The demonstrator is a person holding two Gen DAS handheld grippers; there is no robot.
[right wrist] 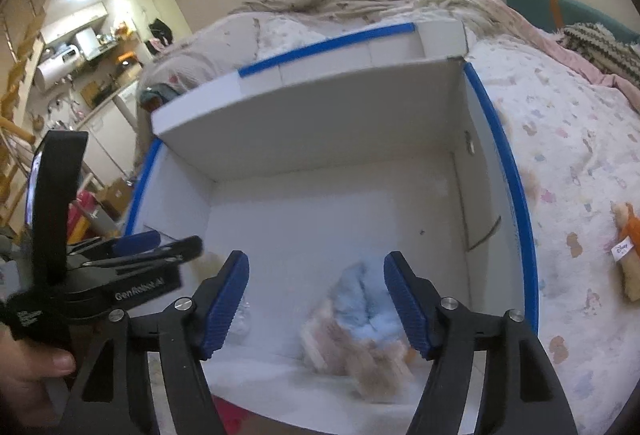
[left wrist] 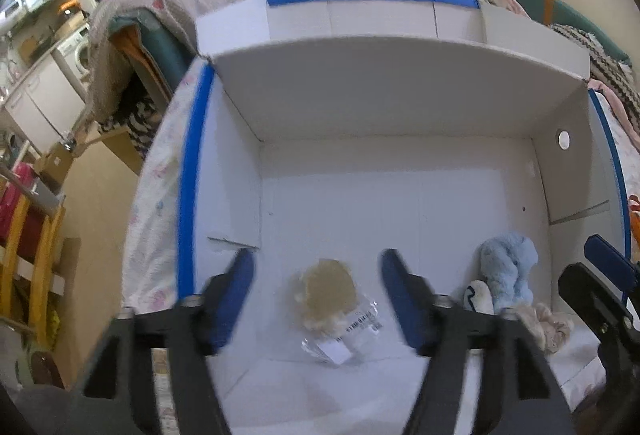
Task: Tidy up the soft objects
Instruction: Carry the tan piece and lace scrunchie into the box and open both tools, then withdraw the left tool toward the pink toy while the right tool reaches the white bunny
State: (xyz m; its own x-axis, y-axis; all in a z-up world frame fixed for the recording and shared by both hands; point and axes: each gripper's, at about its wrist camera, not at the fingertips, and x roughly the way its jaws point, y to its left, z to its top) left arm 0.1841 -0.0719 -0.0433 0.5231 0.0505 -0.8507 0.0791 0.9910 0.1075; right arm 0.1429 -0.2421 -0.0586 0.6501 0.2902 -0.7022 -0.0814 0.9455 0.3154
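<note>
Landmark is the white box (left wrist: 400, 163) on the bed, blue tape on its rim, flaps up.

Left gripper (left wrist: 318, 299) hangs over the box's near-left floor, fingers apart, nothing between the pads. The beige plush in its clear wrapper (left wrist: 326, 295) lies on the box floor right below that gap, not touched.

Further right in the box, near the right wall: a light blue plush (right wrist: 360, 299) with a tan plush (right wrist: 376, 359) against its near side. Right gripper (right wrist: 316, 299) sits above that pair, fingers apart, clamped on nothing. That pile is blurred, so I can't make out its long axis.

Outside the box, on the bedspread (right wrist: 560, 155) off its right wall, lies an orange and cream plush (right wrist: 628, 251). My read: that's the next pick, and the right gripper is clearly the nearer one; it'd have to swing right, over the taped rim.
</note>
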